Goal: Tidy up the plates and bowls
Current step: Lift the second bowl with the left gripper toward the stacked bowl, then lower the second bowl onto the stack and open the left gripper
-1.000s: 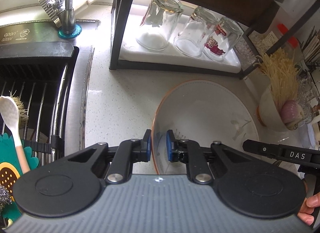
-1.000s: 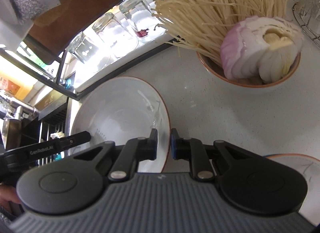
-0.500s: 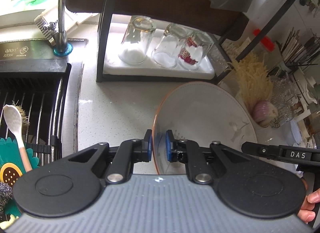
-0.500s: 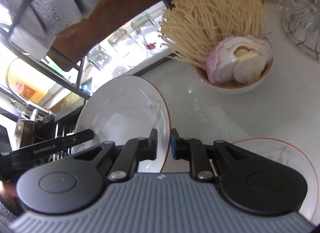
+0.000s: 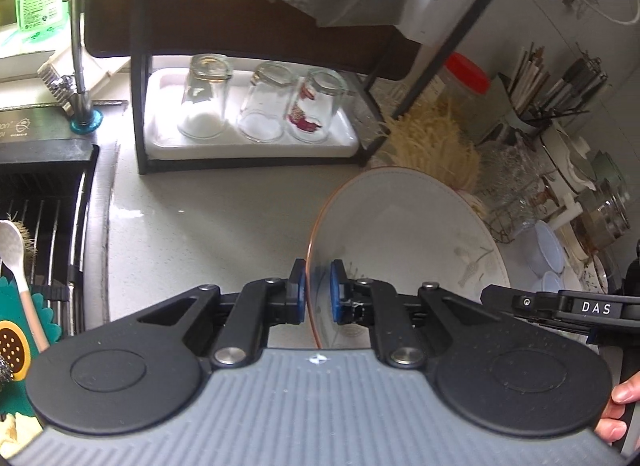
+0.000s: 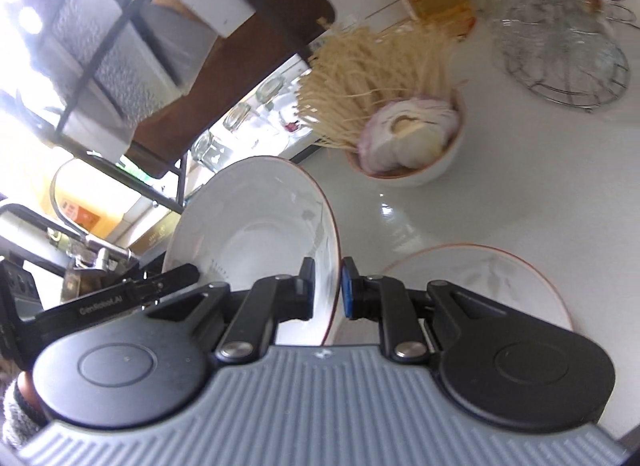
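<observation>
Gripping opposite rims, both grippers [image 5: 318, 286] [image 6: 328, 290] have lifted the plate [image 5: 404, 234] off the counter [image 5: 208, 205].

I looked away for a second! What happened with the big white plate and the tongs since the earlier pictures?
Both tongs lifted the white plate up and away from the counter; the glasses and the noodle bowl now look smaller and farther off. The left tongs and right tongs kept their pinch on opposite sides of the rim. The second plate stayed lying on the counter.
</observation>
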Tool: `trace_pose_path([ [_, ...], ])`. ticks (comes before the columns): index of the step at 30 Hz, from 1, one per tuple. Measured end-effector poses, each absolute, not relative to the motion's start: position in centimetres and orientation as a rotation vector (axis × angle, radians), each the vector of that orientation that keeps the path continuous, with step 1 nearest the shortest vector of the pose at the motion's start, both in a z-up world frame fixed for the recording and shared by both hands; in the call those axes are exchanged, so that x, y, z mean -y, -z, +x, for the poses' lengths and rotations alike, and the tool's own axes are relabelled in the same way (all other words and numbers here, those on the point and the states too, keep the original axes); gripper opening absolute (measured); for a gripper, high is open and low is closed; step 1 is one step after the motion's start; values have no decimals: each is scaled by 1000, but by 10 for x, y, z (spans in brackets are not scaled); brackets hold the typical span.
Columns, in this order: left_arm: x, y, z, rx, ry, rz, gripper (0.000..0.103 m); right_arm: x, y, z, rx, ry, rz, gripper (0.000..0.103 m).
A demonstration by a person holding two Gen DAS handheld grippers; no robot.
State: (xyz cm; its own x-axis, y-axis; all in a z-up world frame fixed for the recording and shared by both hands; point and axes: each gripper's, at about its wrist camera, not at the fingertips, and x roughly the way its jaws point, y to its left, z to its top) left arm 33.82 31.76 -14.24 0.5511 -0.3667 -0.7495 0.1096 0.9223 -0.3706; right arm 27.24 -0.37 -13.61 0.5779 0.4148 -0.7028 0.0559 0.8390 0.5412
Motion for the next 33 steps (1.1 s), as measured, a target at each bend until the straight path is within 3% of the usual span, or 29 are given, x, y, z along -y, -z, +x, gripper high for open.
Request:
trace_pose_path([
  [14,-257,141,304,-967,299,-271,13,54,141,225,-937,-181,579,16],
  [33,-193,193,302,-1100,314,-223,14,87,175,194,-968,-61,480,16],
])
